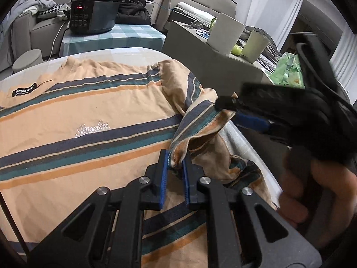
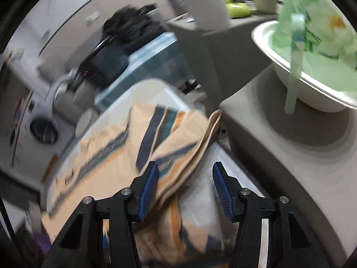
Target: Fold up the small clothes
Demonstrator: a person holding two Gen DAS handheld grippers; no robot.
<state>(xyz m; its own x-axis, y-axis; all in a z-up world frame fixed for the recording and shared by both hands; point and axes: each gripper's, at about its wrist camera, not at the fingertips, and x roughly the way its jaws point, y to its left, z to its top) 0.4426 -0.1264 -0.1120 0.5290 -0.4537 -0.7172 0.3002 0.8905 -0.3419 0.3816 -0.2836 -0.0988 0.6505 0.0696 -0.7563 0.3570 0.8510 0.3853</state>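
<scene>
A peach T-shirt (image 1: 84,120) with navy, teal and orange stripes lies front up on the white table (image 1: 243,140). My left gripper (image 1: 175,165) is shut on a bunched fold of the shirt's right side near the sleeve. My right gripper (image 1: 225,105) shows in the left wrist view at the sleeve's hem, blurred. In the right wrist view the right gripper (image 2: 185,187) is open, its jaws wide apart, with the lifted sleeve of the shirt (image 2: 178,147) lying against the left finger (image 2: 148,189). The view is motion-blurred.
A black cooker (image 1: 93,14) stands on a checked cloth behind the table. A grey block (image 1: 214,67) with cups stands to the right. A white bowl (image 2: 312,89) with green cloth sits on a grey stool beside the table edge. Sofas lie behind.
</scene>
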